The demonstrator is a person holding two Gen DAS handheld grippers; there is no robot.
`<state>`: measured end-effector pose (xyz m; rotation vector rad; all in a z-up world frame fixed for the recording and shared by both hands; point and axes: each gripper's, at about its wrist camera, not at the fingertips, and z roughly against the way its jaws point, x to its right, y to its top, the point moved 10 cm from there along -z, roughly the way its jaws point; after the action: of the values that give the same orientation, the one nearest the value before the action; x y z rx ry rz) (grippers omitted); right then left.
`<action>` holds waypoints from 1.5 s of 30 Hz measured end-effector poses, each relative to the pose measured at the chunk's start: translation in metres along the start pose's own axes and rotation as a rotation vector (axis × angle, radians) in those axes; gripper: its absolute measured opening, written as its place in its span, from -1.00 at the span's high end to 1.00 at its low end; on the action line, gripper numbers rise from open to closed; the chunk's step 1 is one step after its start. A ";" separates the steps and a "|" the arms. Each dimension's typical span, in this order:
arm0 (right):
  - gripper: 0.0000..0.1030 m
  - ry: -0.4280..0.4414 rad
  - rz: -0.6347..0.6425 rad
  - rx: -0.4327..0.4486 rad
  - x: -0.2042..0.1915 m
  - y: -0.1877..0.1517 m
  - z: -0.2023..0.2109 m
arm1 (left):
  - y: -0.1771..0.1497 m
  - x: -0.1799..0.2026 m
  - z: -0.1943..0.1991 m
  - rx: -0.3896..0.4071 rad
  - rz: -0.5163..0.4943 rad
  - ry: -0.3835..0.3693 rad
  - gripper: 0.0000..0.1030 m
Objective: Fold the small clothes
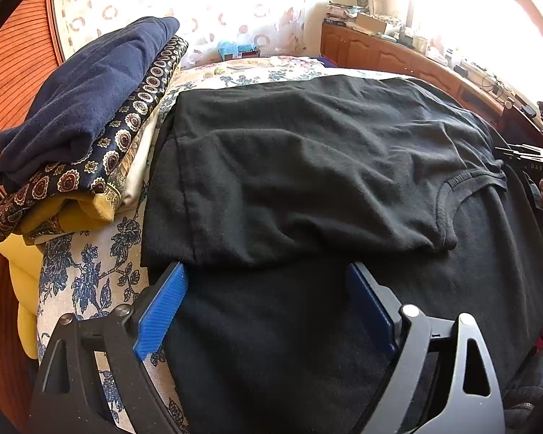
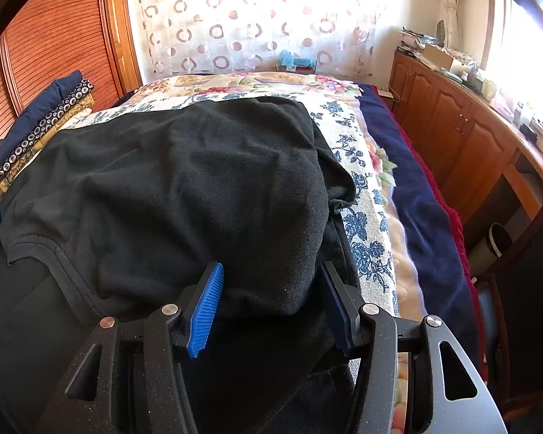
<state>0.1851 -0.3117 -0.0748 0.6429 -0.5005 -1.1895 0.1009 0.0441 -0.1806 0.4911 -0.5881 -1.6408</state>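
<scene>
A black T-shirt (image 1: 307, 166) lies on the flowered bed cover (image 1: 90, 275), its upper half folded down so the collar (image 1: 449, 199) faces right. My left gripper (image 1: 268, 271) stands wide open over the shirt, fingertips at the fold's near edge, nothing pinched. In the right wrist view the same shirt (image 2: 199, 181) bulges in a rounded fold between the blue pads (image 2: 204, 311) of my right gripper (image 2: 271, 267). Its jaws stand half apart around that fold without squeezing it. The right gripper (image 1: 539, 166) also shows at the left wrist view's right edge.
A stack of folded clothes (image 1: 90, 108), navy on top of patterned and yellow pieces, sits left of the shirt by the wooden wardrobe (image 1: 14, 72). A navy blanket (image 2: 416, 195) covers the bed's right side. Wooden cabinets (image 2: 452, 126) and a bin (image 2: 499, 238) stand beyond.
</scene>
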 end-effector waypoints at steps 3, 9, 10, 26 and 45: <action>-0.08 0.000 0.001 0.000 0.002 0.001 0.002 | -0.001 -0.003 0.002 -0.007 0.015 0.003 -0.73; -0.08 -0.001 0.002 0.000 0.003 0.001 0.003 | 0.009 -0.030 0.025 0.085 0.187 -0.071 -0.49; -0.08 -0.002 0.003 0.000 0.001 -0.002 -0.002 | 0.011 -0.035 0.027 0.095 0.206 -0.071 -0.36; -0.09 -0.001 0.007 0.001 -0.004 -0.007 -0.011 | 0.020 -0.046 0.011 0.083 0.204 -0.040 0.42; -0.10 0.001 0.009 0.002 -0.004 -0.008 -0.011 | 0.024 -0.035 0.013 0.065 0.073 0.059 0.43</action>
<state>0.1858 -0.3077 -0.0879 0.6420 -0.5031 -1.1801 0.1162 0.0778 -0.1559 0.5574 -0.6097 -1.5371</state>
